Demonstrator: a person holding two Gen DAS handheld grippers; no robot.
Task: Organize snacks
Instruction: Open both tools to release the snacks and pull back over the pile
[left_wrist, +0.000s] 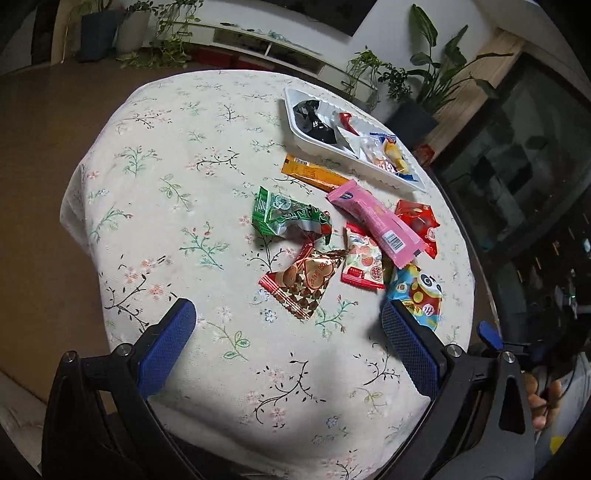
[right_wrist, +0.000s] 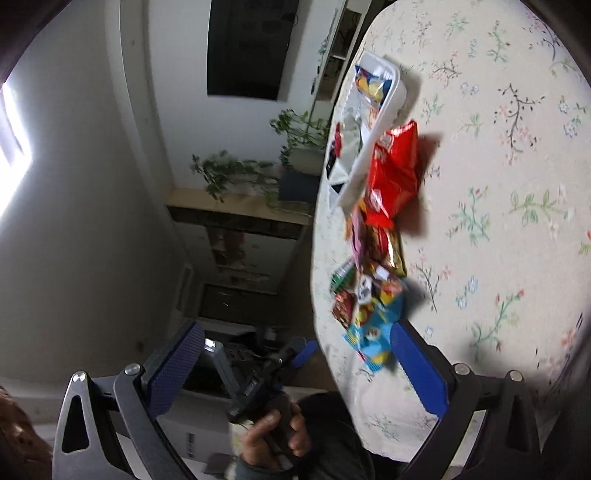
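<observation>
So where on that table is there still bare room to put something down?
Bare cloth runs left of the green packet and nearer than the heart-print packet. It is crowded from the white tray down to the blue cartoon packet.

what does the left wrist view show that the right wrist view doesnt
Only the left wrist view: the orange stick packet beside the tray, and the green crinkled wrapper seen clearly.
Only the right wrist view: the person's hand gripping the other hand-held gripper's handle, and a dark wall screen.
Both: the white compartment tray, the blue cartoon snack bag, the floral tablecloth.
</observation>
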